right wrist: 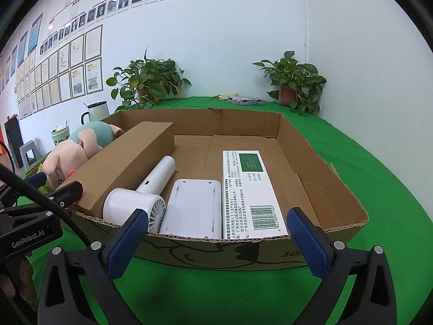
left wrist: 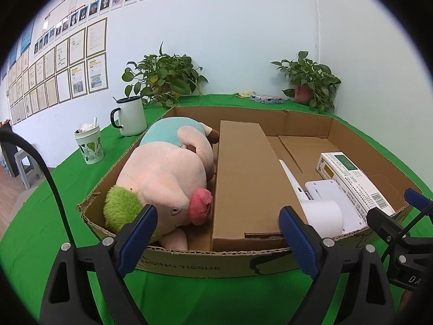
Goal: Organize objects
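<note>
A shallow cardboard tray [left wrist: 205, 264] [right wrist: 324, 178] lies on the green table. Inside it lie a pink plush pig [left wrist: 162, 178] [right wrist: 70, 154], a long brown carton [left wrist: 243, 178] [right wrist: 127, 162], a white hair dryer [right wrist: 140, 203] [left wrist: 322, 216], a flat white device [right wrist: 192, 208] and a white medicine box [right wrist: 251, 192] [left wrist: 354, 181]. My left gripper [left wrist: 219, 230] stands open at the tray's near wall, in front of the pig and carton, with nothing between its fingers. My right gripper [right wrist: 216, 233] is open too, facing the dryer, white device and medicine box, holding nothing.
A white mug [left wrist: 130, 116] and a paper cup [left wrist: 89, 143] stand left of the tray. Two potted plants [left wrist: 162, 81] [left wrist: 308, 81] and a small patterned pack [left wrist: 266, 98] sit at the table's back by the wall. A black cable [left wrist: 54, 184] hangs at left.
</note>
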